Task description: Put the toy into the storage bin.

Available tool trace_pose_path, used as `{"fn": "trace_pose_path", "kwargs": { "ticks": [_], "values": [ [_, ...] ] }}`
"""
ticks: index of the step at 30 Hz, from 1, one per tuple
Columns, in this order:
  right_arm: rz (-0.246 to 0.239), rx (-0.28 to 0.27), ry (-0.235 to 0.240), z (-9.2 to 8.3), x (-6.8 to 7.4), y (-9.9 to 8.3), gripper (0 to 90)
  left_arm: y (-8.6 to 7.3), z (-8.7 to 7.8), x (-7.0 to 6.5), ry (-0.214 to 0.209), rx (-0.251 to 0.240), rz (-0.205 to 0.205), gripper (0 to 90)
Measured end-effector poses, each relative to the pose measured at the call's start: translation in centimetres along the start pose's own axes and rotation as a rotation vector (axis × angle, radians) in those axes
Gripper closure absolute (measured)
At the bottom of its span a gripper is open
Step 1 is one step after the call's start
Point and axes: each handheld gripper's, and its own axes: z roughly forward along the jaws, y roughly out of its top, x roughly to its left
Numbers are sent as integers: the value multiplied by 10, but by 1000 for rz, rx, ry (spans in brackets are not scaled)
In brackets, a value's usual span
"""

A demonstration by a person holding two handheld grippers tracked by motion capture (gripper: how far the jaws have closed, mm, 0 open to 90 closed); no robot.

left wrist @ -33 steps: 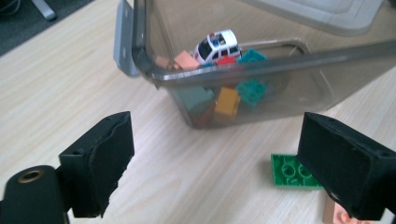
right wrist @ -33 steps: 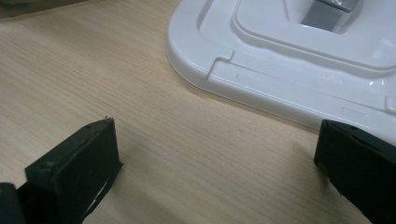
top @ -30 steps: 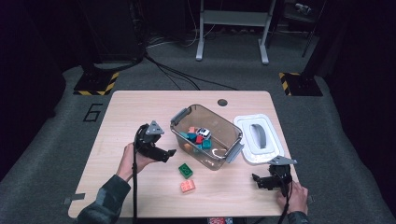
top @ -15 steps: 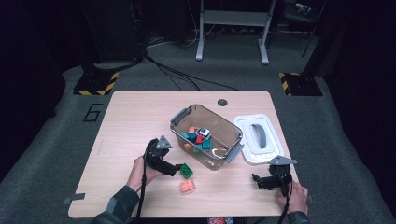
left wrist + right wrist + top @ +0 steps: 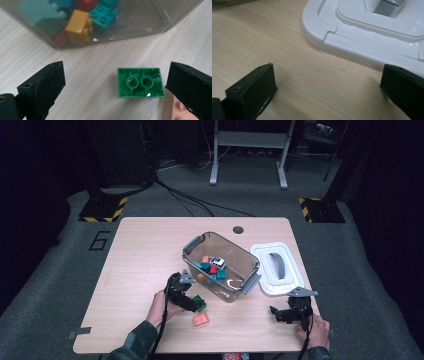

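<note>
A green brick (image 5: 140,82) lies with its hollow underside up on the wooden table, just in front of the clear bin (image 5: 235,289). My left gripper (image 5: 117,77) is low over the table and open, its jaws having just been opening. The green brick (image 5: 200,303) sits between them nearer the right-hand jaw, and neither pad touches it. A salmon brick (image 5: 201,320) lies just beside it, and its edge (image 5: 172,110) peeks out by that jaw. My right gripper (image 5: 276,313) rests open near the table's front right, with bare wood between its jaws (image 5: 327,82).
The clear bin (image 5: 140,20) holds several bricks in teal, yellow and red and a small toy car (image 5: 217,262). Its white lid (image 5: 277,267) lies flat to the right, just beyond my right gripper, where its rim (image 5: 352,42) is close ahead. A hole (image 5: 238,229) marks the far table edge.
My left gripper has come down and toward the front right, from beside the bin's left end to the green brick. The right gripper has stayed put.
</note>
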Motion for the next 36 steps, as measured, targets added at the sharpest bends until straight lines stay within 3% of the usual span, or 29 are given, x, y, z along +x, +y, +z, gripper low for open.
{"fn": "trace_pose_path", "kwargs": {
  "ticks": [4, 7, 13, 19, 27, 36],
  "values": [
    [1, 0, 1, 0, 0, 0, 0, 2, 11, -10, -16, 34, 33, 38],
    [-2, 0, -3, 0, 0, 0, 0, 2, 17, -13, -34, 53, 58, 145],
    [0, 0, 1, 0, 0, 0, 0, -1, 17, -11, -47, 59, 58, 324],
    [1, 0, 1, 0, 0, 0, 0, -6, 19, -9, -37, 68, 53, 414],
    [-2, 0, -2, 0, 0, 0, 0, -8, 7, -2, -19, 39, 42, 433],
    [1, 0, 0, 0, 0, 0, 0, -8, -17, 19, 21, -3, -15, 433]
  ]
}}
